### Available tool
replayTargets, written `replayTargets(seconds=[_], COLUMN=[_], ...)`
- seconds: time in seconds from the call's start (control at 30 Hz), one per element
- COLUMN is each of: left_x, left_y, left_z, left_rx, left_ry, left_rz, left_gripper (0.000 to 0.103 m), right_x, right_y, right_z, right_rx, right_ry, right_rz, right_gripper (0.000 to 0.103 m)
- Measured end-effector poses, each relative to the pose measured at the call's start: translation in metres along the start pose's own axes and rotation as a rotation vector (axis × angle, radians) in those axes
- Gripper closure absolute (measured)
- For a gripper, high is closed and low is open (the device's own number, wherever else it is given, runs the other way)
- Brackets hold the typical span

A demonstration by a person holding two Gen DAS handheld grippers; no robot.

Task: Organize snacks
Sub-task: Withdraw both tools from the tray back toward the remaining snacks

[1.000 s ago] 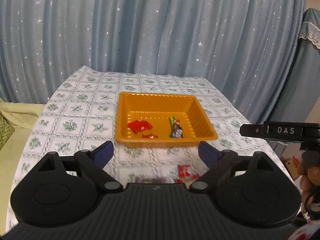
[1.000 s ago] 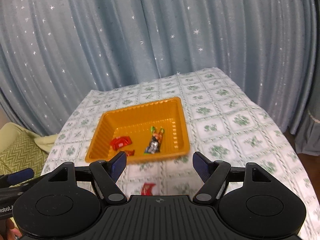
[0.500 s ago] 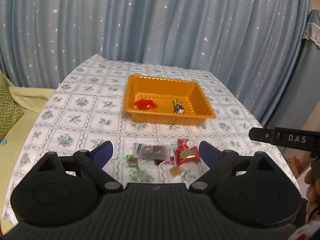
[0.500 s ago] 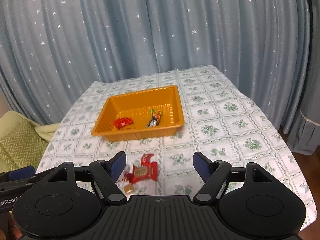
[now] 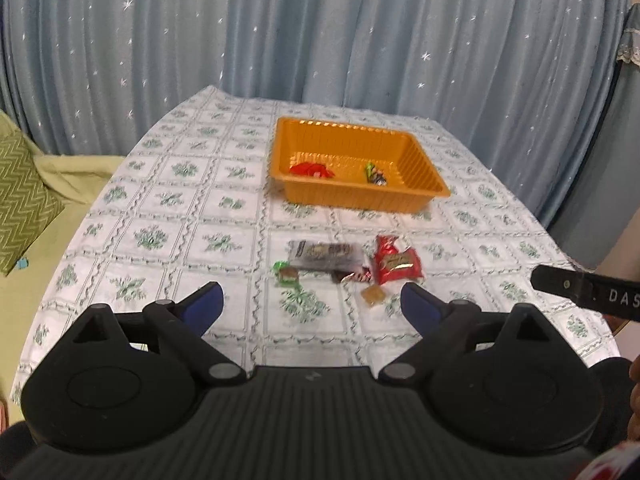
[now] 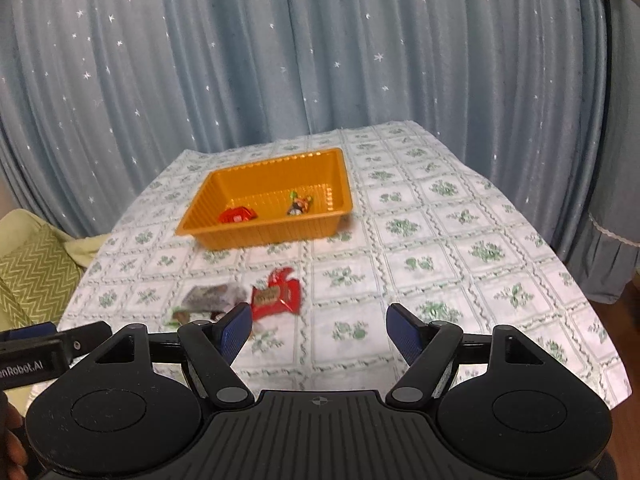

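Two wrapped snacks (image 5: 316, 170) already lie in the orange ribbed plastic tray (image 5: 420, 168); several (a red foil packet (image 5: 398, 266) among them) wait on the bench (image 5: 180, 216). Both tools, left (image 5: 312, 306) and right (image 6: 320, 326), gape empty.

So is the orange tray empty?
No. The orange tray holds a red wrapper and a small dark snack; more snacks lie outside on the tablecloth.

tray (image 5: 416, 168) behind loose snacks (image 5: 352, 264), on table (image 5: 180, 216)
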State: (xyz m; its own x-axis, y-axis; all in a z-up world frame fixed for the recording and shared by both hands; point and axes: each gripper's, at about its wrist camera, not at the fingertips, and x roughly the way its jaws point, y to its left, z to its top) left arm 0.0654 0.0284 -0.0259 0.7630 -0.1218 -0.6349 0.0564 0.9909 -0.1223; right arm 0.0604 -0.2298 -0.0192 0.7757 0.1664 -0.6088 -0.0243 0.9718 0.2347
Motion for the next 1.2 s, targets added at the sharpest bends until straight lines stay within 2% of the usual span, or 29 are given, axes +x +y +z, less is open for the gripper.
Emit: replayTargets(seconds=[0.47,0.8,0.93,1.2], left_x=[0.019,0.035,0.045,0.074], left_y=[0.011,0.014,0.018,0.025], left_z=[-0.009,-0.009,-0.007,0.002], left_rx=[-0.027,-0.031,-0.03,0.01], left_ry=[0.035,0.049,0.06,0.085], left_rz=[0.013,0.018,0.019,0.012], left_gripper=[0.008,0.008,0.008,0.009], right_x=[0.024,0.042,0.056,0.101], right_y=[0.003,0.003,0.007,0.005], right_z=[-0.021,-0.023,-0.022,-0.007], right_rx=[0.005,0.002,-0.057,-0.283], right_ry=[0.049,0.062,0.067,0.085], right_rz=[0.02,0.026,0.042,0.1], right_gripper=[0.029,0.029,0.029,0.029])
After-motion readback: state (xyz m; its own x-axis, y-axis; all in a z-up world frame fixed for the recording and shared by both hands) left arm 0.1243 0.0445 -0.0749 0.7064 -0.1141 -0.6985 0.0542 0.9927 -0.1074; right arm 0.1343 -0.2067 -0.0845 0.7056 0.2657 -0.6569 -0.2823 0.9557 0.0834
